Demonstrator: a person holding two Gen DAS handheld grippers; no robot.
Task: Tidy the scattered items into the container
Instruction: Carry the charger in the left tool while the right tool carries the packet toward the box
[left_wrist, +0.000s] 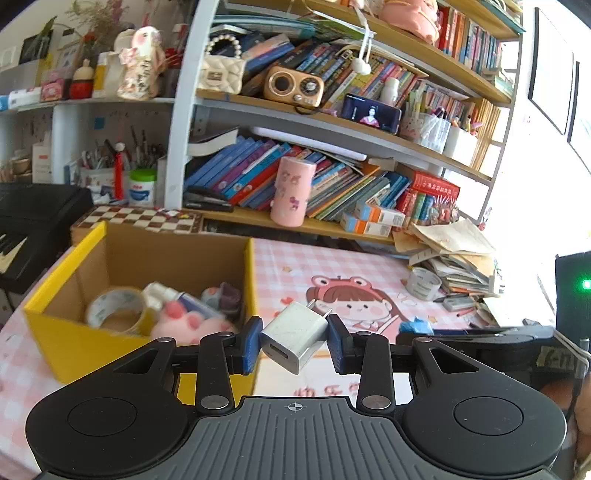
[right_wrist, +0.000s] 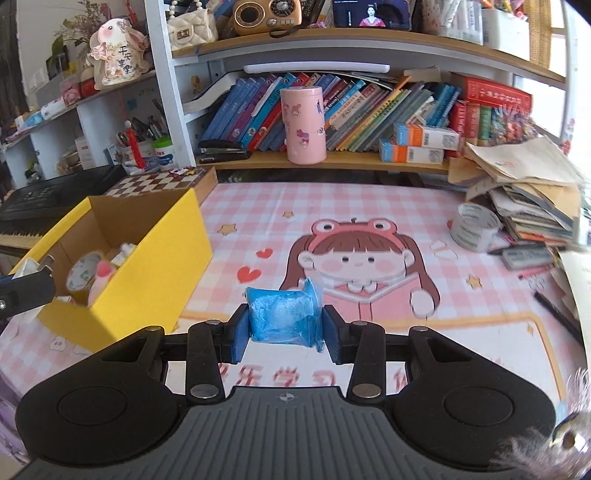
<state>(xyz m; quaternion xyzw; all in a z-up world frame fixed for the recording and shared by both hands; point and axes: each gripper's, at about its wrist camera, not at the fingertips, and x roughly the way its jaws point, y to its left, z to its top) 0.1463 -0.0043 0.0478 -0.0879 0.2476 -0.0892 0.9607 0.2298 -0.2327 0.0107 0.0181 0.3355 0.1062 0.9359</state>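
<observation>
My left gripper (left_wrist: 294, 341) is shut on a white USB charger plug (left_wrist: 295, 338), held tilted just right of the yellow cardboard box (left_wrist: 55, 332). The box (right_wrist: 155, 258) holds a tape roll (left_wrist: 114, 308), a pink plush (left_wrist: 192, 325) and other small items. My right gripper (right_wrist: 284, 328) is shut on a blue plastic packet (right_wrist: 284, 314), held above the pink checked desk mat (right_wrist: 369, 206), right of the box. The left gripper's tip (right_wrist: 26, 288) shows at the left edge of the right wrist view. A white tape roll (right_wrist: 472, 229) lies on the mat at the right.
A bookshelf (right_wrist: 332, 162) with books and a pink canister (right_wrist: 304, 125) lines the back. A pile of papers and booklets (right_wrist: 524, 195) sits at the right, with pens and an eraser (right_wrist: 524, 258) beside it. A chessboard box (right_wrist: 162, 182) and a keyboard (right_wrist: 44, 206) stand behind the yellow box.
</observation>
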